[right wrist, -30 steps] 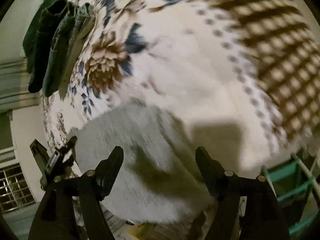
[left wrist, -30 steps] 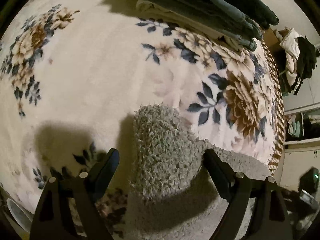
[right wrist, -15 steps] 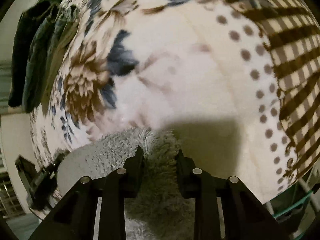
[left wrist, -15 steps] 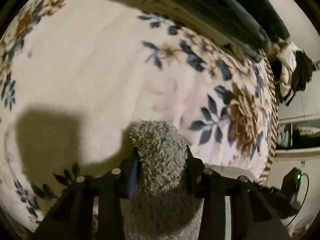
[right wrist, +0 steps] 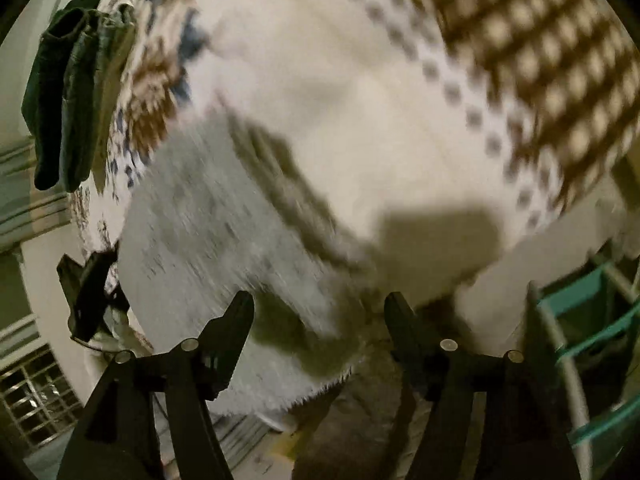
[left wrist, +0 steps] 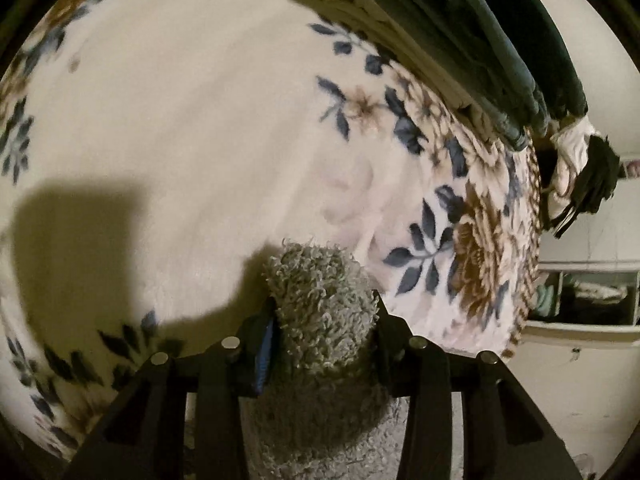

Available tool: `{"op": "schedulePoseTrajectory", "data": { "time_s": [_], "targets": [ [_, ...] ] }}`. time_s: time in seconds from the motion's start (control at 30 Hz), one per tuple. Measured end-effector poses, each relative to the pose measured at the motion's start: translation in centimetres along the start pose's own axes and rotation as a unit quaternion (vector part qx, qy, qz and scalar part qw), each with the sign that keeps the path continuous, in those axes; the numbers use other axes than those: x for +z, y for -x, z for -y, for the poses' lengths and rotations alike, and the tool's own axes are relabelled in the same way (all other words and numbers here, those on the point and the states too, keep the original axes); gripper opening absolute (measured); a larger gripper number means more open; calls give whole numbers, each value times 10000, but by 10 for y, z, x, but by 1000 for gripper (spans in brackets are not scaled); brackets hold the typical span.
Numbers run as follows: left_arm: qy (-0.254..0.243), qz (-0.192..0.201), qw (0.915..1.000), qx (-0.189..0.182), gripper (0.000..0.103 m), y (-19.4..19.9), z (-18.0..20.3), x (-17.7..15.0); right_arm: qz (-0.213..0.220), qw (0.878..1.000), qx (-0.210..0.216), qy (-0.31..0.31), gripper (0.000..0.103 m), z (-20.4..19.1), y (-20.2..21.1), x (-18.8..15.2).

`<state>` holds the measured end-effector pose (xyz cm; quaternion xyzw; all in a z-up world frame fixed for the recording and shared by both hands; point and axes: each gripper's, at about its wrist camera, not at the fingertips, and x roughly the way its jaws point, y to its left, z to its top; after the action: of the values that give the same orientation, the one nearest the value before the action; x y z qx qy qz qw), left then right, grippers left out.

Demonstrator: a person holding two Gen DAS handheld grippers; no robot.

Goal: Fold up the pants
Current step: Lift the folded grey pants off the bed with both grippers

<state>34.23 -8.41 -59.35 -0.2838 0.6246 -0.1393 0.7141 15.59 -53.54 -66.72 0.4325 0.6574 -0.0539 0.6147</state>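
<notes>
Floral bedding (left wrist: 208, 128) was spread beneath both tools, with folded dark clothes (left wrist: 472, 36) stacked well ahead. A fold of the fuzzy grey pants (left wrist: 324, 300) was clamped in the left tool (left wrist: 324, 320). The right tool (right wrist: 320, 312) was seen wide apart in a blurred view, its jaws closing, with pants fabric lying between them, untouched.

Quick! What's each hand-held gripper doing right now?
Left hand-held gripper: shut on the fuzzy grey pants.
Right hand-held gripper: open, jaws closing, pants between them, not gripped.
</notes>
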Motion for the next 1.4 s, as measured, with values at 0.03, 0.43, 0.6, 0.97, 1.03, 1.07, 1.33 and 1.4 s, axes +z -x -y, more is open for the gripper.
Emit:
{"op": "schedulePoseTrajectory", "data": {
  "time_s": [0.03, 0.43, 0.6, 0.97, 1.03, 1.07, 1.33, 1.4],
  "targets": [
    [-48, 3, 10000, 50, 38, -1, 2, 1, -31, 9998, -213, -56, 10, 6, -7, -5],
    [265, -40, 9995, -192, 40, 19, 4, 1, -163, 9978, -448, 456, 76, -20, 17, -10],
    [201, 80, 9989, -405, 65, 32, 11, 0, 298, 9886, -596, 1347, 76, -76, 31, 26],
    [-693, 55, 9976, 51, 25, -1, 15, -1, 628, 9634, -1289, 2263, 29, -136, -25, 90],
    [-597, 57, 9982, 28, 25, -4, 9, 2, 821, 9736, -1149, 1796, 26, -124, -20, 102],
    [-525, 60, 9986, 22, 25, -7, 5, 4, 836, 9764, -1105, 1657, 25, -121, -20, 105],
    [64, -188, 9997, -107, 25, -13, -18, 15, 500, 9941, -687, 673, 1, -74, -19, 135],
    [247, -196, 9992, -260, 30, -3, -21, 15, 387, 9963, -359, 673, 19, -64, -4, 130]
  ]
}}
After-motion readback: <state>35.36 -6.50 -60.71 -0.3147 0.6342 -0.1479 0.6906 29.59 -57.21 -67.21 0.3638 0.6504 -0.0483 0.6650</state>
